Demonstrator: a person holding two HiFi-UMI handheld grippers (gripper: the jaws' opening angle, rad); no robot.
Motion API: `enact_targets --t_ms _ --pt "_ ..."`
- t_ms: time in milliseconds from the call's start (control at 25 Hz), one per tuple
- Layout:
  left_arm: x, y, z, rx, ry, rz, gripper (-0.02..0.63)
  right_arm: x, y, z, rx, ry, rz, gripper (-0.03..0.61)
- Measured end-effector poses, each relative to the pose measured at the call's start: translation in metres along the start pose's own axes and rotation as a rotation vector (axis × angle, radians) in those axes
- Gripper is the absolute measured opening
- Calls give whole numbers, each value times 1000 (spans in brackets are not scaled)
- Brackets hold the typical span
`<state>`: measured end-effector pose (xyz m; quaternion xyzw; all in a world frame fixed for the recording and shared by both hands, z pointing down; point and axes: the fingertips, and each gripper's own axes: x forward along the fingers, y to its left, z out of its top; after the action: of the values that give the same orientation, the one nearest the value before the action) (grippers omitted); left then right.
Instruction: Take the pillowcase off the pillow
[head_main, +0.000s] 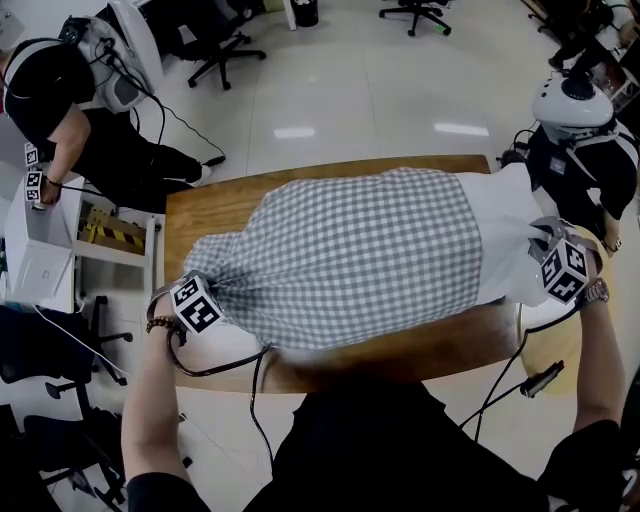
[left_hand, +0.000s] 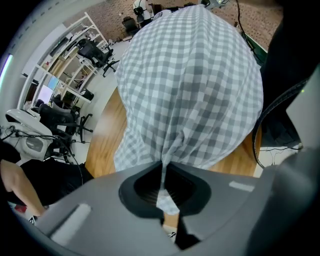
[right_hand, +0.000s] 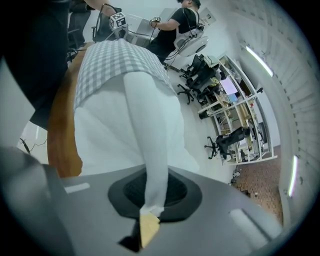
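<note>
2 tight grips: left gripper (left_hand: 162, 172) on pillowcase (head_main: 350, 260) end, right gripper (right_hand: 151, 200) on pillow (head_main: 505, 235) end.

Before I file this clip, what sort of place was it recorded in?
Probably an open-plan office or lab set up for recording sessions: rolling office chairs on a glossy floor, open shelving racks holding gear, and another person nearby wearing head-mounted equipment.
</note>
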<state>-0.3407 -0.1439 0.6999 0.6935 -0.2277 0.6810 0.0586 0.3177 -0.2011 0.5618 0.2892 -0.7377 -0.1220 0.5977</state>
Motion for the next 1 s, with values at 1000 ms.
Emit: enact_targets --t_ms 1000 --pt "-28 -12 17 -39 -182 54 183 -14 34 26 15 -85 81 238"
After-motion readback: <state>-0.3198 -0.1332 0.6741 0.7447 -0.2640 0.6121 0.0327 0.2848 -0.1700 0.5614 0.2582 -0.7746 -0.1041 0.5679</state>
